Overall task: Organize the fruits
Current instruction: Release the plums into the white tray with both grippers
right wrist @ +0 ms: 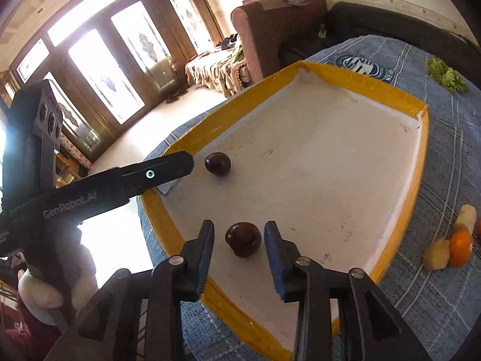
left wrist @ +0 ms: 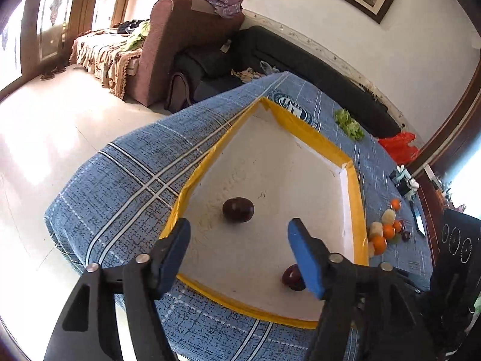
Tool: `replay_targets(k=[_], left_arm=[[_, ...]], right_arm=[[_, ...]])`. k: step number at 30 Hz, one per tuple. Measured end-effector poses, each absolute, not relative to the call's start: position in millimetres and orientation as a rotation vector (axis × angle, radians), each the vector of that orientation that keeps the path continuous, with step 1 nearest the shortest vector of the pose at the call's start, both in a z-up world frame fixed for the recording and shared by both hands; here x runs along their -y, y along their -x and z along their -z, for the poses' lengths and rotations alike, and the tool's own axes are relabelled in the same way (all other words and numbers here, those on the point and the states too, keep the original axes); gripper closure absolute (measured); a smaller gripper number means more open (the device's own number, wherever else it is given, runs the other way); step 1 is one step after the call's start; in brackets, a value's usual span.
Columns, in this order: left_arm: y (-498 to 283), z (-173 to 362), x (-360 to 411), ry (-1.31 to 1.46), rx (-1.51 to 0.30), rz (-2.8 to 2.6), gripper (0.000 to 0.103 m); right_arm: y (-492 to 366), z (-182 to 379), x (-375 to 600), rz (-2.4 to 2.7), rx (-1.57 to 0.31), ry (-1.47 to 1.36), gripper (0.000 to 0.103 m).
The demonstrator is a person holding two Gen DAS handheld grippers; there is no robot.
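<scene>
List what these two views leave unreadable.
- Left wrist view: the near dark fruit is half hidden by a finger of the left hand-held gripper.
- Left wrist view: the fruit pile is too small to count.
- Right wrist view: that pile is cut off by the right edge.
- Both views: the tray has its near corner behind the fingers.
</scene>
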State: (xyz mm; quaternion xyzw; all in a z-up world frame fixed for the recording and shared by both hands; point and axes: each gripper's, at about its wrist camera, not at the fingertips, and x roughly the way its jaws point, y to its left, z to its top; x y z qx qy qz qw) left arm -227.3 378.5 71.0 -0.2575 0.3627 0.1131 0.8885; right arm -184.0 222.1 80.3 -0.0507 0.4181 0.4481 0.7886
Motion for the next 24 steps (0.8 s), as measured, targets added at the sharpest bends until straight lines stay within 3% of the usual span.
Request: replay_targets(k=[7,10,16,22,24], left_arm=[[230,-90,-361,0.543,-0.711,-0.191,0.034],[223,-102,-335,0.505,-0.696,-0.12,0.032],[194,-109,-253,0.35,-0.72,0.079,0.03],[161,-88,-177,0.189,-0.805,0.192,0.031],[152,-80,-164,0.162,-0.831,0.211,0.038]], right_arm=[[174,-114,-147,-0.862,-0.806,0.002,0.061],[160,-122,-96,-0.754,-0.776,-0.056,0.056],[121,-104,-3,-0.572,-0.83,-0.214,0.054],[93,-81,4,-0.571,-0.871,-0.23,0.054],[86,-73,-7,-0.61,-0.889,-0.219,0.054]])
